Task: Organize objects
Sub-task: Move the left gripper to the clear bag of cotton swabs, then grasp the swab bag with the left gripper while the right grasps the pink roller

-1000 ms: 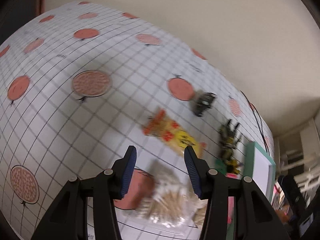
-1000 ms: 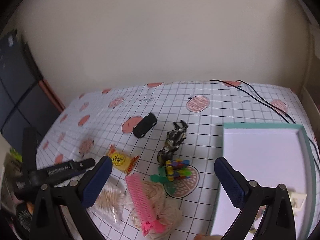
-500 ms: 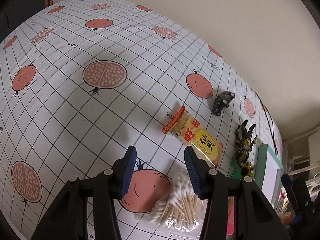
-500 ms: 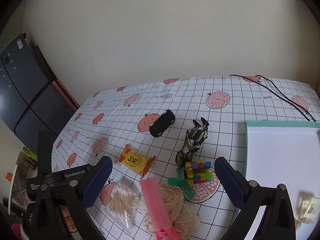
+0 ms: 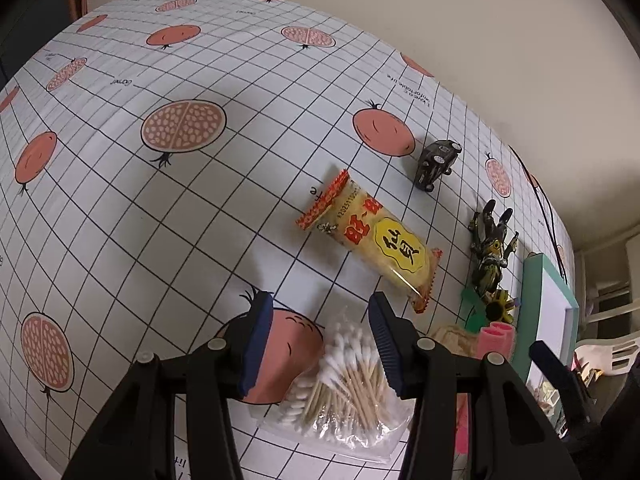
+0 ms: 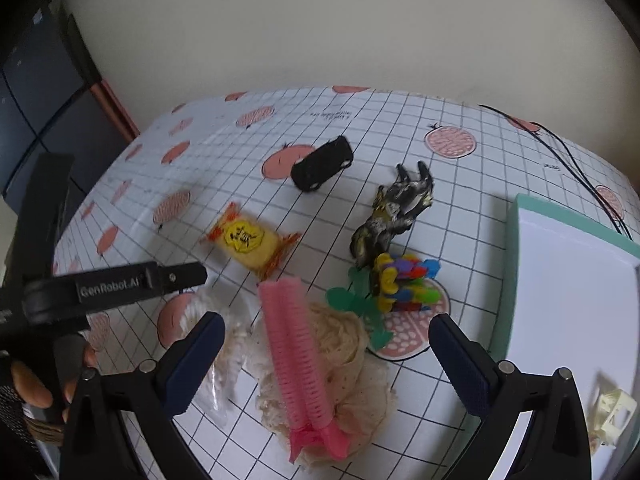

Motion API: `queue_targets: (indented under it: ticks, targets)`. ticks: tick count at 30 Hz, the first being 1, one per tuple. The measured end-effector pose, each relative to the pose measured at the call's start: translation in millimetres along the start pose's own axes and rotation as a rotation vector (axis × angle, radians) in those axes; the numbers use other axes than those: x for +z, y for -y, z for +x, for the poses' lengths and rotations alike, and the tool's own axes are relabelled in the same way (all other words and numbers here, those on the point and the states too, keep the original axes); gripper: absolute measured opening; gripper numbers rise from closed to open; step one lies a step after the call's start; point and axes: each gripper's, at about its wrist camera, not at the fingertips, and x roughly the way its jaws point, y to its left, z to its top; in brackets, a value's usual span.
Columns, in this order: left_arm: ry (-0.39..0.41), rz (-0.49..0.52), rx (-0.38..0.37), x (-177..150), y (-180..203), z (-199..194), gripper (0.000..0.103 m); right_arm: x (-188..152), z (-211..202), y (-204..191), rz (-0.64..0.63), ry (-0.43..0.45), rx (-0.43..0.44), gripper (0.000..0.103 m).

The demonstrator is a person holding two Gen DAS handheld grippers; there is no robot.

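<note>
Both of our grippers have drawn in over the last second: the left gripper [image 5: 316, 344] has slid forward until the bag of cotton swabs [image 5: 340, 384] lies right beneath and between its jaws, and the right gripper [image 6: 328, 360] has dropped closer to the pile, so the pink comb [image 6: 300, 364] now runs straight up the gap between its jaws.

Our left jaws stand at a middling gap and hold nothing; the swab bag is under them, the yellow snack packet [image 5: 376, 240] just ahead, the black toy car [image 5: 436, 162] farther ahead and to the right. Our right jaws are wide apart and empty. The comb rests on a cream cloth bundle [image 6: 344, 364] below them, with the coloured clips [image 6: 404, 282] and the dark figure [image 6: 388, 216] ahead. The teal-edged tray [image 6: 516, 264] sits just off our right jaw, nearly bare, with a small cream piece [image 6: 612, 408] at its near corner.

We judge that the sorting has barely begun: almost everything is loose on the surface [image 5: 160, 220]. Each gripper now looks lined up for a pick, swabs on the left, comb on the right.
</note>
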Motion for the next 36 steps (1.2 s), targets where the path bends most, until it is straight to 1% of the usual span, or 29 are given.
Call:
queue_targets:
  ticks: [5, 15, 17, 24, 29, 32, 33, 36]
  targets:
    - [-0.019, 0.018, 0.001, -3, 3, 3, 0.051, -4, 5, -8, -0.060, -0.021, -0.038, 0.103]
    - [-0.060, 0.067, -0.017, -11, 15, 5, 0.051, -3, 8, -8, -0.081, -0.059, -0.066, 0.103]
    - [-0.067, 0.080, -0.016, -13, 19, 5, 0.051, -2, 6, -7, -0.091, -0.058, -0.083, 0.103]
    - [-0.082, 0.105, -0.008, -14, 23, 8, 0.051, -2, 5, -2, -0.068, -0.067, -0.092, 0.103]
    - [-0.096, 0.117, 0.002, -17, 25, 9, 0.051, -4, 6, -9, -0.117, -0.079, -0.104, 0.103]
    - [-0.102, 0.129, 0.005, -19, 27, 9, 0.051, -4, 7, -10, -0.113, -0.089, -0.110, 0.103]
    - [-0.105, 0.134, 0.005, -19, 27, 10, 0.051, -5, 6, -10, -0.108, -0.088, -0.100, 0.102]
    - [-0.114, 0.139, 0.003, -20, 28, 9, 0.051, -5, 6, -11, -0.114, -0.089, -0.080, 0.094]
